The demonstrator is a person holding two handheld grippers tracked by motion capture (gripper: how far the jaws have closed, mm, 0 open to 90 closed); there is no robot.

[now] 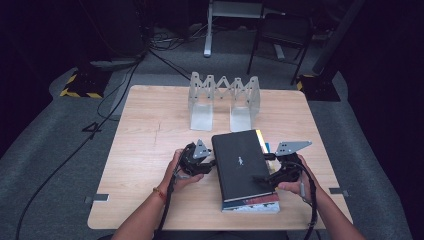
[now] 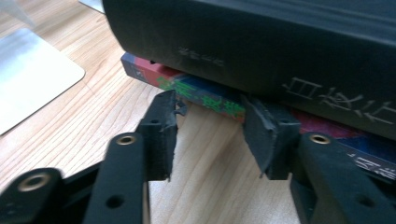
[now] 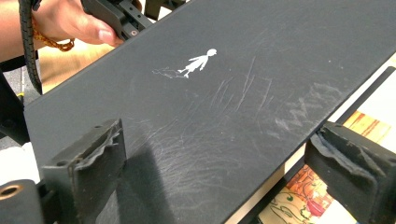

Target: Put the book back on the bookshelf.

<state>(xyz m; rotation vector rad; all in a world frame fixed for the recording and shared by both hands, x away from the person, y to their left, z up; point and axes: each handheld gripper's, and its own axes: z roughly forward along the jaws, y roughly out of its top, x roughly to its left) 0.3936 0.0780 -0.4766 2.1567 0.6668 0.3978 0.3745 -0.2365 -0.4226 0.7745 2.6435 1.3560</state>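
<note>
Claws either side of black book

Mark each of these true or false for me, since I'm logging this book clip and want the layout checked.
1. A black book lies on top of a colourful book. True.
2. The metal book rack holds both books. False: it stands empty beyond them.
3. The left claw has its jaws at the lower book's spine. True.
4. The black cover is blank. False: a small white figure is printed on it.
</note>
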